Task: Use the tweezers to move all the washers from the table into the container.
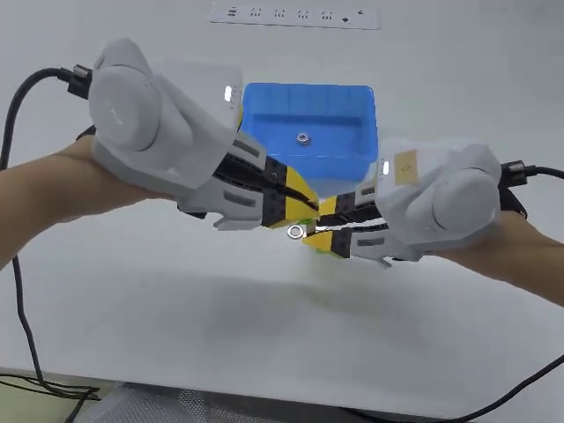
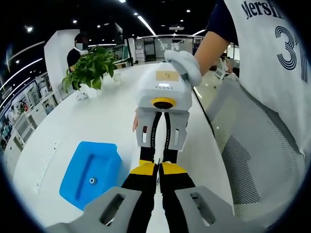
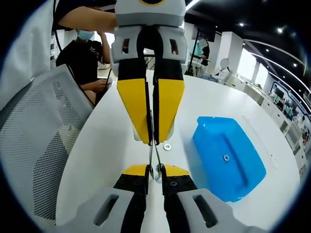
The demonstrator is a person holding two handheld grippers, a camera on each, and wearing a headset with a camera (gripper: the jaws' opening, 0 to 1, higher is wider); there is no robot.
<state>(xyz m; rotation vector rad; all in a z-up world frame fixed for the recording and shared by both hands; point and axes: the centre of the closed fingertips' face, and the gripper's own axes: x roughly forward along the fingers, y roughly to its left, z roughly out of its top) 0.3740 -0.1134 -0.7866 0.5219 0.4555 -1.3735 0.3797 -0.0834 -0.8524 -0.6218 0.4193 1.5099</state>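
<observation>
Mid-frame, left gripper (image 3: 152, 138) and right gripper (image 3: 154, 171) clamped the tweezers (image 3: 151, 155); the washer (image 3: 167, 146) (near the container (image 3: 243, 170)) likely needed pinching next.

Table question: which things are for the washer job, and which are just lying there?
For the job:
tweezers
loose washer on the table
blue container
washer already inside

Just lying about:
power strip
potted plant
mesh chair

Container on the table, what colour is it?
The container is bright blue, clearest in the head view.
</observation>
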